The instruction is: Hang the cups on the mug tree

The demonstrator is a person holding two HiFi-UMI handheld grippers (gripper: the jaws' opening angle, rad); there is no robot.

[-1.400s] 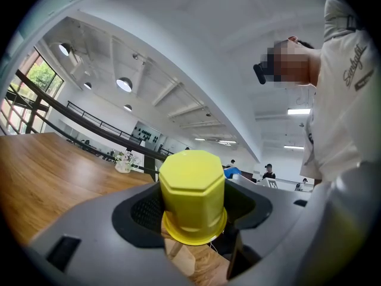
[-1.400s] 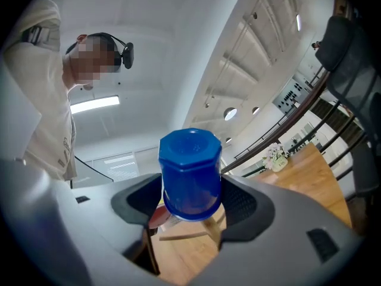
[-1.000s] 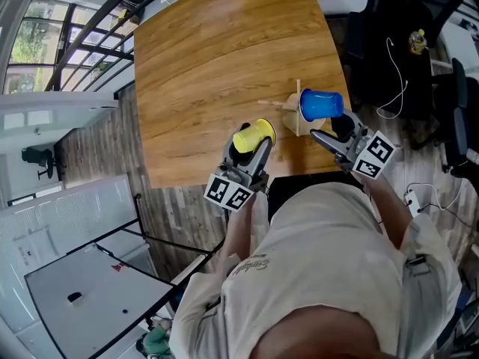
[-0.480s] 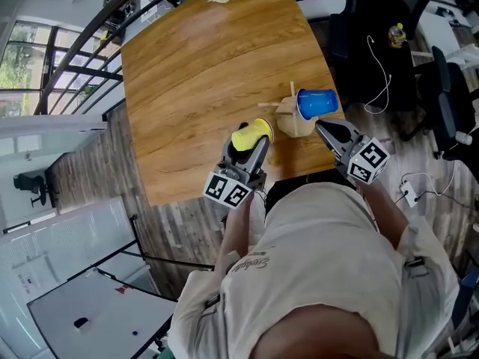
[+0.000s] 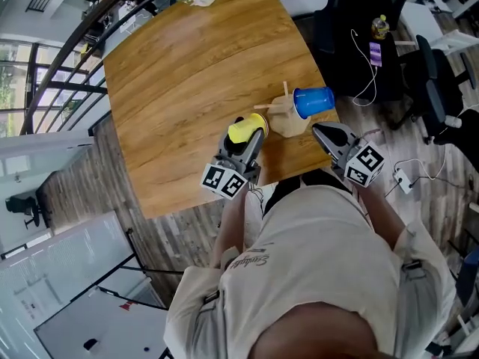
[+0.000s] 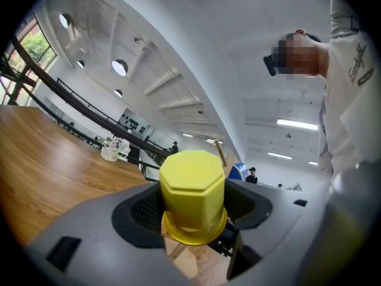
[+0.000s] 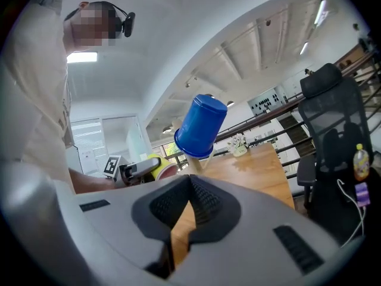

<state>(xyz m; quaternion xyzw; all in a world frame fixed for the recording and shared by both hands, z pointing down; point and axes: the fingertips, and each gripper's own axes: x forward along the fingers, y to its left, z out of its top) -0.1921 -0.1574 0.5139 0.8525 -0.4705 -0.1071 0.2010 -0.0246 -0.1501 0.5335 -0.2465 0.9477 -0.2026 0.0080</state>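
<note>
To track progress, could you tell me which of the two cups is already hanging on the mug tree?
The blue cup; the yellow cup sits clamped in the left gripper.

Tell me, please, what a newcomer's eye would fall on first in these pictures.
The bright blue cup stands out first, tipped over a peg of the small wooden mug tree near the front edge of the table. Next comes the yellow cup, clamped in the left tool just left of the tree. The right tool is shut and empty on the tree's other side.
</note>
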